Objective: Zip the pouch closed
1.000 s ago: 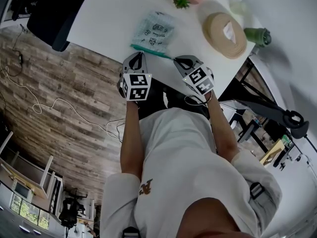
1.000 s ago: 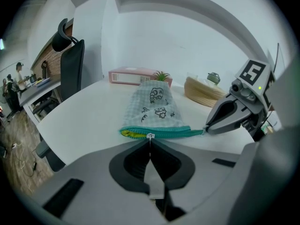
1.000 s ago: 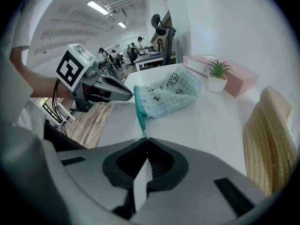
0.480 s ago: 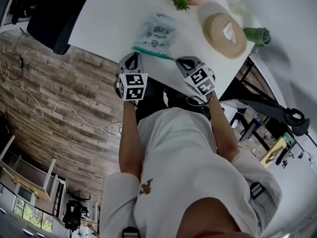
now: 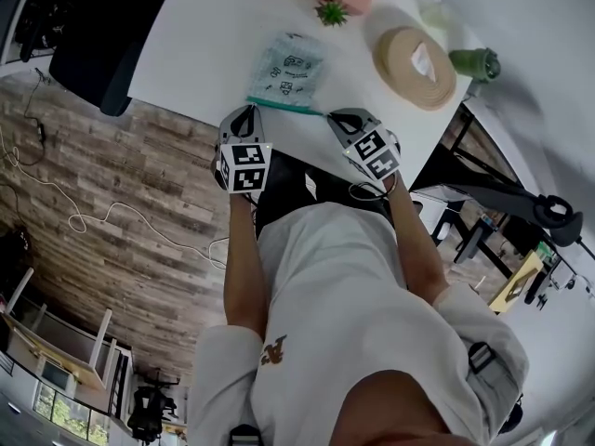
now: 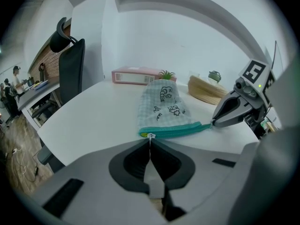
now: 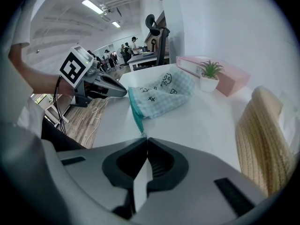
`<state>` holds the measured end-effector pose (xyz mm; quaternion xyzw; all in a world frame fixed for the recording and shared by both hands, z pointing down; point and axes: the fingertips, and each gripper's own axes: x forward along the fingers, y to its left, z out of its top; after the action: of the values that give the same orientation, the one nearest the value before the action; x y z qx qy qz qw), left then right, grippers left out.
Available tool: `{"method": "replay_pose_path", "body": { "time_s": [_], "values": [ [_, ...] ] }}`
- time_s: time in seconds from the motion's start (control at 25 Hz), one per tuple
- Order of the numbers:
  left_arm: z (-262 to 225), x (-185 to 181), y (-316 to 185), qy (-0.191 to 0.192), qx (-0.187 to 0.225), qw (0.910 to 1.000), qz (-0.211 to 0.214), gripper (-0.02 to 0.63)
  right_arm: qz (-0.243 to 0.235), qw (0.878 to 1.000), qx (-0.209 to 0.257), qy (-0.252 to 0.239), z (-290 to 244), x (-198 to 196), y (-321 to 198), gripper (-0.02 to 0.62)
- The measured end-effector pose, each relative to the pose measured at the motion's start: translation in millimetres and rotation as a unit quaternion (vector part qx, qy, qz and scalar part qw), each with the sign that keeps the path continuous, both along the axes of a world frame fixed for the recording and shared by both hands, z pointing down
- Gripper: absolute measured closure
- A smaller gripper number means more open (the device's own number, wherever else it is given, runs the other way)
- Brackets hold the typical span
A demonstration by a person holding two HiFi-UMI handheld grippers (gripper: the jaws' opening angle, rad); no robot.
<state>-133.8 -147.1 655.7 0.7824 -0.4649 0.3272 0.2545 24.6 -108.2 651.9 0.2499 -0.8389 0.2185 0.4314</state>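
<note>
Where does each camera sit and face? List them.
Head view: on the head, steeply down at the pouch on the table; shows torso, arms, left gripper, right gripper.
Left gripper view: rides it, along shut jaws pinching the pull; right gripper shows.
Right gripper view: likewise, jaws shut on the zipper end; left gripper, arm show.
All share the pouch.

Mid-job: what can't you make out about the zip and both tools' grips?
Zipper pull: left gripper view, mostly pinched inside the left tool's shut tips.
Zip tail: right gripper view, end buried in the shut right tool.
Zipper teeth: head view, too small to tell if meshed.
</note>
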Motion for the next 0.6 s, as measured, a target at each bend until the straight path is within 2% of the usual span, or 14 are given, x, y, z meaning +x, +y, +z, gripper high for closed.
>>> {"method": "replay_pose_path", "body": {
  "time_s": [0.4,0.48,0.6],
  "values": [
    [3.5,-1.9,0.8,0.003,0.009,0.9999,-0.006,0.598,-0.007,0.999,0.040,0.020,4.8,-1.4,-0.3,0.575],
    [2.0,-1.8,3.0,0.006,0.011,0.9999,-0.009,0.560,-0.006,0.999,0.049,0.021,3.6,1.7,-1.3,0.544],
    [-10.5,-0.8,5.7,0.011,0.027,0.9995,-0.013,0.518,0.008,0.997,0.072,-0.007,-12.4,-0.3,-7.4,0.511]
  ]
}}
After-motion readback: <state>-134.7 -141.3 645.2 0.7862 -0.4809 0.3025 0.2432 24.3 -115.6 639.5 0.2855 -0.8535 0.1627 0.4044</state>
